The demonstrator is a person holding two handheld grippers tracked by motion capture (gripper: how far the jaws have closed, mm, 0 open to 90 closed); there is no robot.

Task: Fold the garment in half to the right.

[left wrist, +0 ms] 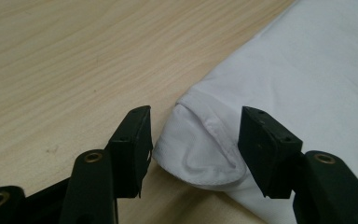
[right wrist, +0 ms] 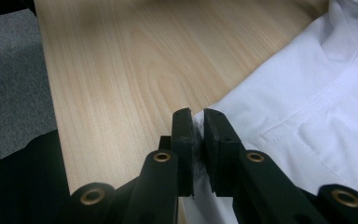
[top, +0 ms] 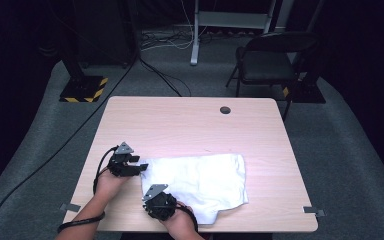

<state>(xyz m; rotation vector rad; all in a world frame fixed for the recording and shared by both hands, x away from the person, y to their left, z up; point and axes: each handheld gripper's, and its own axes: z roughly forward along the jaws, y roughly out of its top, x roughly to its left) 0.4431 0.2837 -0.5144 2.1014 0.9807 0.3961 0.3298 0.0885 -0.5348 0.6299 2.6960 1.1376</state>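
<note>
Lying flat — white garment (top: 200, 182), long axis left-to-right across table (top: 190, 120).

On the table (top: 190, 120), toward its near edge: cloth (top: 205, 180). At the cloth's left corner: left gripper (top: 141, 167). At its near-left edge: right gripper (top: 156, 192). Behind the table, on the floor: chair (top: 272, 57), far right.

Light wooden table (top: 180, 125), white garment (top: 205, 180) on it

white garment (top: 200, 180) partly under grippers, perhaps a shirt
</note>
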